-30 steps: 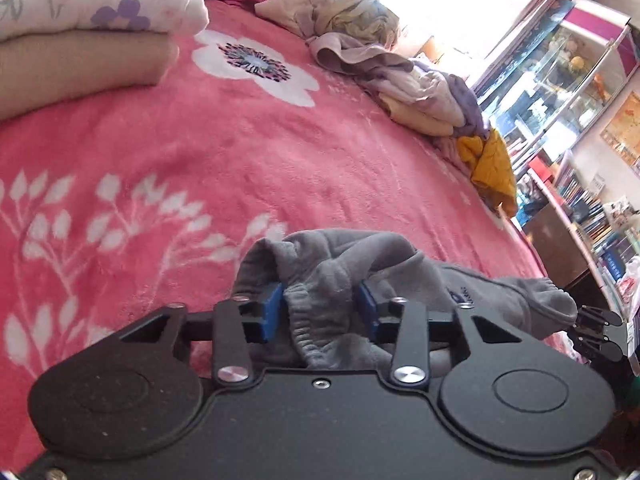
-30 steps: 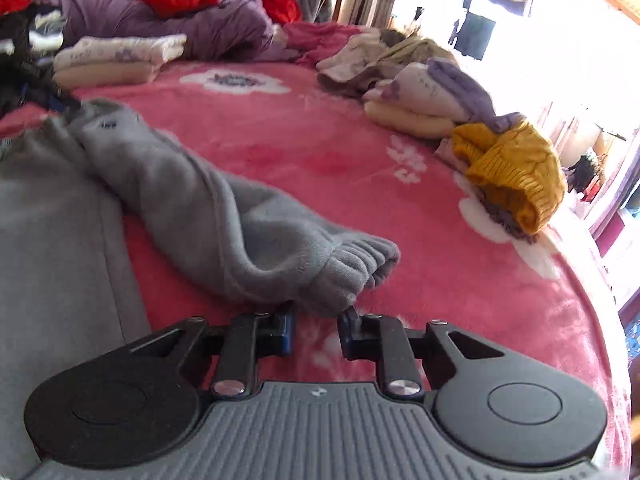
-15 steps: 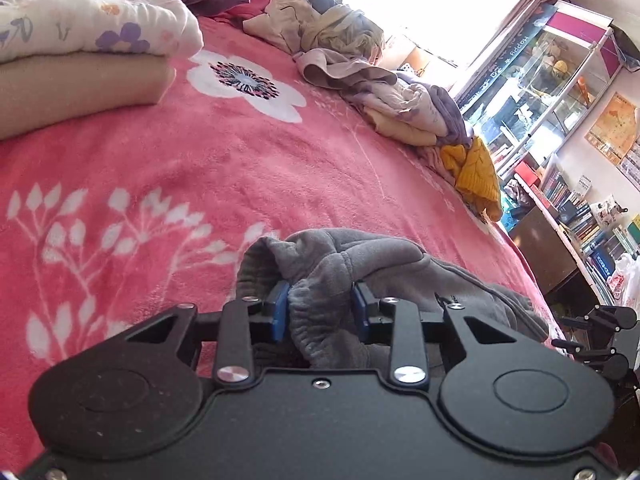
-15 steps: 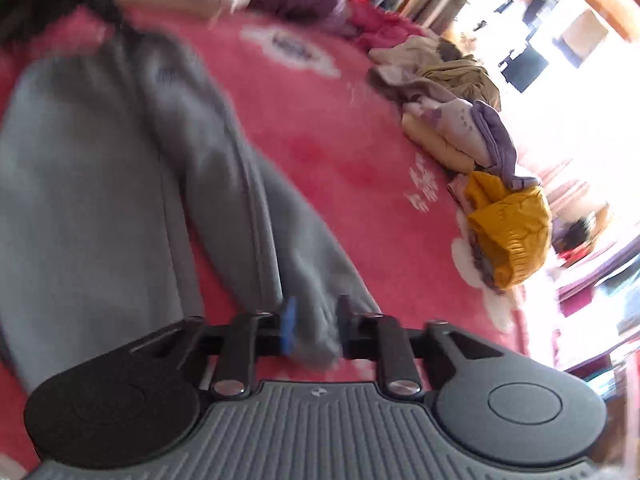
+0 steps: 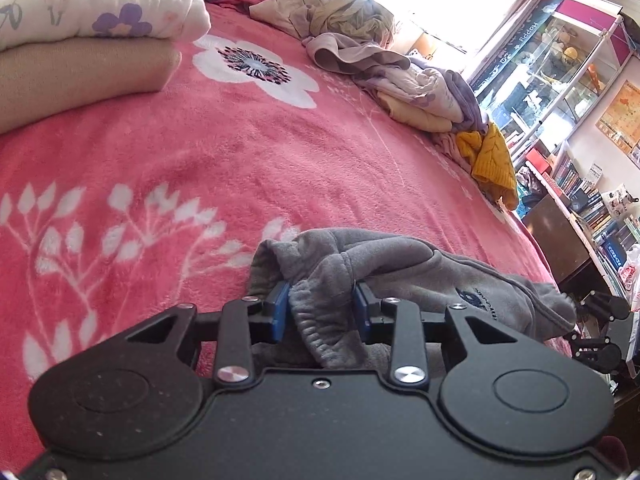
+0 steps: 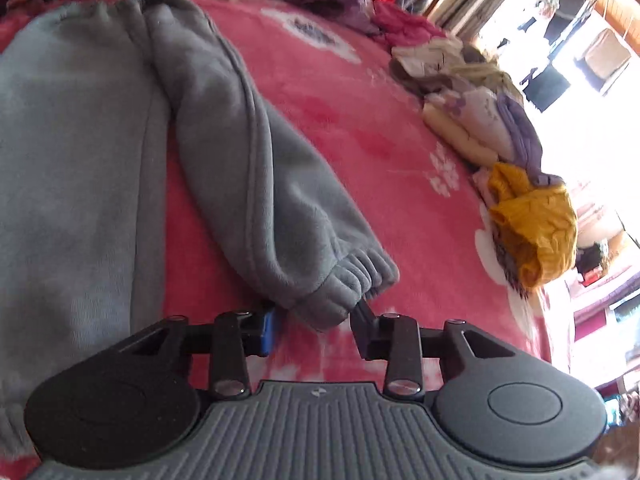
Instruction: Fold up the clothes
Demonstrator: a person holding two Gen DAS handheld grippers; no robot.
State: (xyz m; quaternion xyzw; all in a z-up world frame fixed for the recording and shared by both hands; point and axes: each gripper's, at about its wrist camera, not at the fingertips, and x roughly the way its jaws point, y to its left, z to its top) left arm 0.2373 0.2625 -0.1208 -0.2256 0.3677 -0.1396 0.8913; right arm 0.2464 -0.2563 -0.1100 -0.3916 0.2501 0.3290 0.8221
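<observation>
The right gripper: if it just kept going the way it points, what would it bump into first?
Most likely the elastic cuff of the grey trousers, lying just ahead of the right gripper, whose jaws are opening.

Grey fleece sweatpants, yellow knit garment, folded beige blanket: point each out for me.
grey fleece sweatpants (image 6: pixel 256 184), right wrist view, middle of the leg nearer the cuff.
yellow knit garment (image 6: pixel 536 216), right wrist view, its bunched centre.
folded beige blanket (image 5: pixel 80 76), left wrist view, its front side.

The grey sweatpants (image 6: pixel 72 168) run past the left edge; the far clothes pile (image 6: pixel 472 92) is blurred
</observation>
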